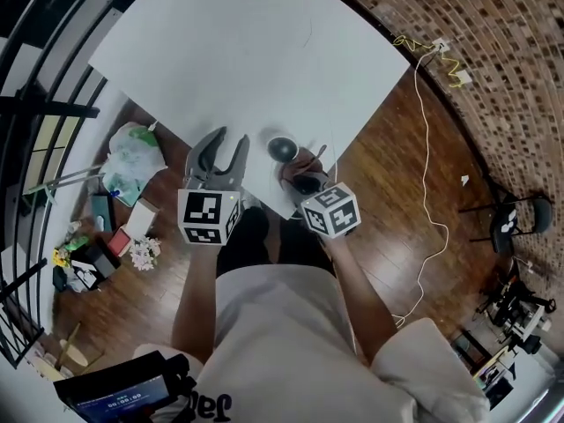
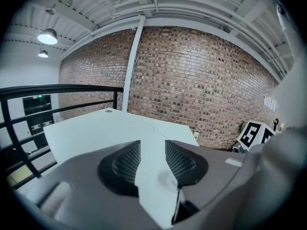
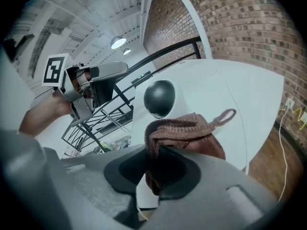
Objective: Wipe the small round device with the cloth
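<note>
While the left gripper hovers with fingers apart, the right gripper clamps the cloth beside the round device.

Bright, even light from ceiling lamps, white table glaring, edges fisheye-bent and dark, left gripper blurred up close

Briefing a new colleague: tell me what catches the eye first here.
A dark round device sits near the white table's near edge. Just short of it, the right gripper clamps a bunched brown cloth. The left gripper hangs open and empty to its left.
</note>
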Available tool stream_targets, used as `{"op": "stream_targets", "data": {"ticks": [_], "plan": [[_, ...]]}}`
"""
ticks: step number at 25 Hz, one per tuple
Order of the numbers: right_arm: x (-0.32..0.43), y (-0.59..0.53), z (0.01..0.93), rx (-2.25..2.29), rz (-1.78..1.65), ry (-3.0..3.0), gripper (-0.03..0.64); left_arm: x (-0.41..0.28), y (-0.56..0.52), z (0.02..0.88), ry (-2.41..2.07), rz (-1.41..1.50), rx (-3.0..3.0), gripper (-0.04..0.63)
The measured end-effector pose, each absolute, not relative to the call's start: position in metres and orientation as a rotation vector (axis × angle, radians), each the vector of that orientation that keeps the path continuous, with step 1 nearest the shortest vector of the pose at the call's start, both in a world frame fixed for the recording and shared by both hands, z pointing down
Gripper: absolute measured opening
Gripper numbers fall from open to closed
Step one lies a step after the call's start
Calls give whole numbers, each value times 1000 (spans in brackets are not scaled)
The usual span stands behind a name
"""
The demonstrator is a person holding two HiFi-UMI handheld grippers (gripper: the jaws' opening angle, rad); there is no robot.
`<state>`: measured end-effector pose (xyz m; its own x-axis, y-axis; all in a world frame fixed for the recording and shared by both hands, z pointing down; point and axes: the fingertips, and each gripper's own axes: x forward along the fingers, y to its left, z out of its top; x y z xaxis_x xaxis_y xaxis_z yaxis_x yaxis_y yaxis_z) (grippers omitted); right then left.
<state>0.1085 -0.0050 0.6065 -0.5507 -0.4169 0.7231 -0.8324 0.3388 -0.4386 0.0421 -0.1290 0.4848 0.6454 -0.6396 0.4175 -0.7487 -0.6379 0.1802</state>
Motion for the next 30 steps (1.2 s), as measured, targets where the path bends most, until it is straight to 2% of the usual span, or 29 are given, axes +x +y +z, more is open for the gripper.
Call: {"op": "stream_targets", "data": {"ticks": [5,8,11,13,15,18,24,30], "plan": [[97,4,608,967,1173,-2063,46,20,-135,487,-1168,429,2483,178],[155,-4,585,1011,1266,-2004,46,6,-138,485,-1223,396,2452,178],[217,-50,541,1066,1184,-2027,46,-8,-141,483,-1274,348,2426,178],[228,-99,518,1051,1102,-2107,46,-15,-141,486,-1300,328,2415,179],[207,-148,499,948,1025,-2217,46,-20,-141,489,-1318,317,2400,181],[143,-191,492,539,904,-2299,46,-26,-145,495,-1380,315,2363,181],[25,-127,533,-484,773,-1997,46,-63,-134,504,-1564,279,2232,181],[35,-60,572,-871,618,-1501,46,-92,-122,500,-1664,253,2166,181]]}}
